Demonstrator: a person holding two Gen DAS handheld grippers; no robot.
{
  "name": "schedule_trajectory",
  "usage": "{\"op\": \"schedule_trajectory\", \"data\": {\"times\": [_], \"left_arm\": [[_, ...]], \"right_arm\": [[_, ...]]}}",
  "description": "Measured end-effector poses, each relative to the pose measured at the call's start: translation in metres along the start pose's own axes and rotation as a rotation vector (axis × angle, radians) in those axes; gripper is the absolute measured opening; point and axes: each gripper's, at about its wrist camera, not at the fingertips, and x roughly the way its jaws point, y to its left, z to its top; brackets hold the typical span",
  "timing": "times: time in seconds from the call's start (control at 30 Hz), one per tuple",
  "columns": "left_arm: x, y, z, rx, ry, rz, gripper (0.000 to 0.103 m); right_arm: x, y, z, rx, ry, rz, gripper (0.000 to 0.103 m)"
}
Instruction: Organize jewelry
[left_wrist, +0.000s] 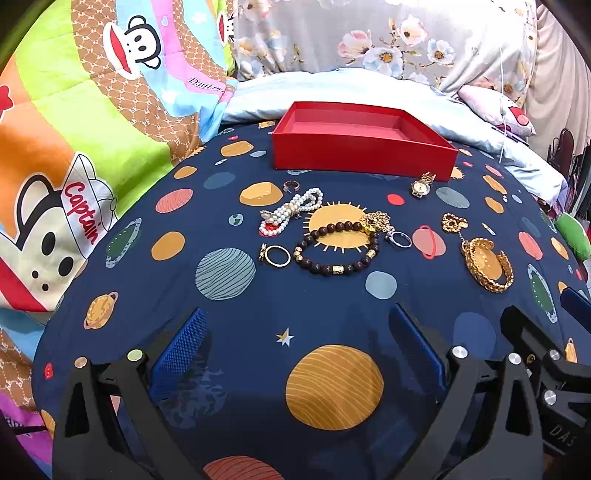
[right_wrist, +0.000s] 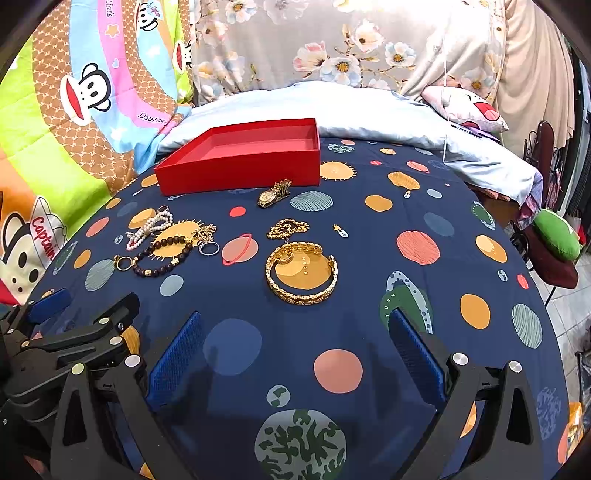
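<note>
Jewelry lies spread on a navy planet-print sheet in front of an empty red box (left_wrist: 364, 155) (right_wrist: 240, 170). I see a pearl bracelet (left_wrist: 291, 210) (right_wrist: 149, 227), a dark bead bracelet (left_wrist: 334, 245) (right_wrist: 164, 254), a gold ring (left_wrist: 277, 254), a silver ring (left_wrist: 400, 239) (right_wrist: 208, 248), a gold watch (left_wrist: 421, 186) (right_wrist: 273, 195), a gold chain (left_wrist: 454, 222) (right_wrist: 288, 227) and a gold bangle (left_wrist: 489, 264) (right_wrist: 301, 273). My left gripper (left_wrist: 295, 332) is open and empty, short of the bead bracelet. My right gripper (right_wrist: 295, 336) is open and empty, just short of the bangle.
A colourful monkey-print quilt (left_wrist: 74, 147) rises at the left. A pale blue pillow (left_wrist: 369, 92) and floral bedding (right_wrist: 332, 44) lie behind the box. A green cushion (right_wrist: 556, 234) sits off the bed's right edge, above a tiled floor.
</note>
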Motion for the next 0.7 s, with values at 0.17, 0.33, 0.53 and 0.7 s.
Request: {"op": "schedule_trajectory", "data": {"times": [0.17,0.33,0.53,0.7], "left_arm": [[0.0010,-0.0022,0.0018,0.012,-0.004,0.014,0.097],[0.0010,-0.0010,-0.0036,0.007,0.002,0.012,0.097],[0.0036,0.0012,-0.0045,-0.006,0.017,0.017,0.097],[0.0055,0.0056,-0.0048,-0.028,0.027,0.019,0.097]], "right_arm": [[0.0011,-0.0016,0.0000,0.010,0.006,0.005,0.098],[0.0016,-0.0007,-0.0005,0.002,0.007,0.005,0.098],[0.0012,0.0003,-0.0010,-0.003,0.005,-0.003,0.098],[0.0020,0.0004,-0.0012,-0.003,0.011,-0.003,0.098]]}}
